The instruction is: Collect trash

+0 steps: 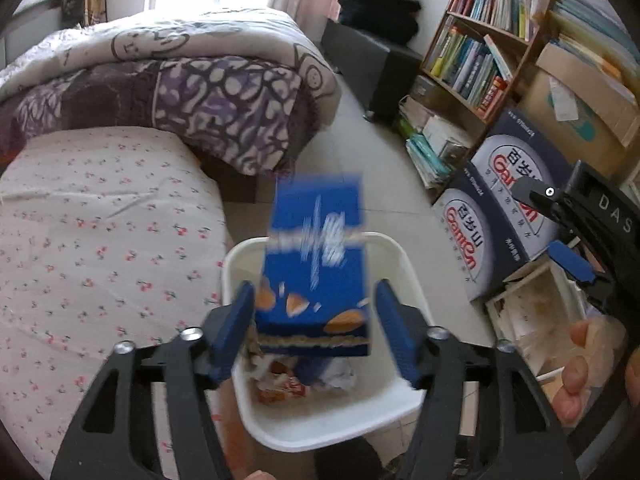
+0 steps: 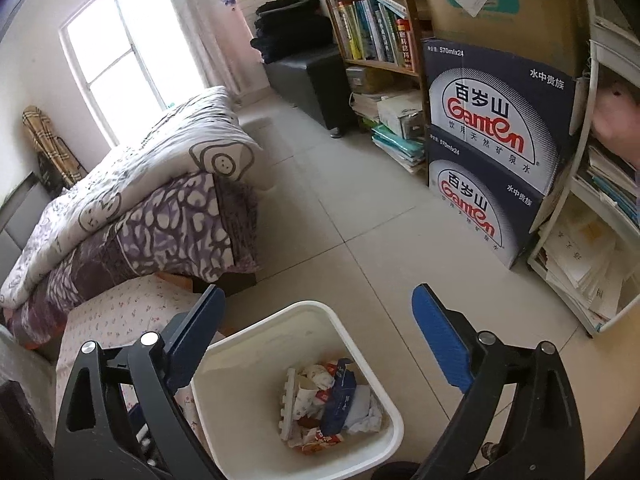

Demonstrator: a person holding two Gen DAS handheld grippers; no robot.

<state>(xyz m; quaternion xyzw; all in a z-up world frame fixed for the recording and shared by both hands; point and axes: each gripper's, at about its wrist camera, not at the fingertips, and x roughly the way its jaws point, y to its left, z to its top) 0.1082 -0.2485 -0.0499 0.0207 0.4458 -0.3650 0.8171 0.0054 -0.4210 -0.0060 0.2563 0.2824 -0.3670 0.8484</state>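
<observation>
A blue carton point(image 1: 316, 276) with almond pictures, motion-blurred, hangs tilted between my left gripper's point(image 1: 316, 312) blue pads, directly over the white trash bin point(image 1: 320, 432). The left pad sits close to the carton's edge; a gap shows at the right pad, so the jaws stand open around it. In the right wrist view my right gripper point(image 2: 320, 320) is wide open above the same bin point(image 2: 304, 308) with nothing between its fingers. Crumpled paper and wrappers point(image 2: 332, 404) lie at the bin's bottom. The right gripper point(image 1: 548, 228) also shows at the right edge of the left wrist view.
A bed with a floral sheet point(image 1: 100, 260) and folded quilts point(image 2: 160, 200) stands left of the bin. Stacked water cartons point(image 2: 492, 140), a bookshelf point(image 2: 372, 32) and a white shelf of papers point(image 2: 580, 264) line the right. A person's hand point(image 1: 580, 364) is at lower right.
</observation>
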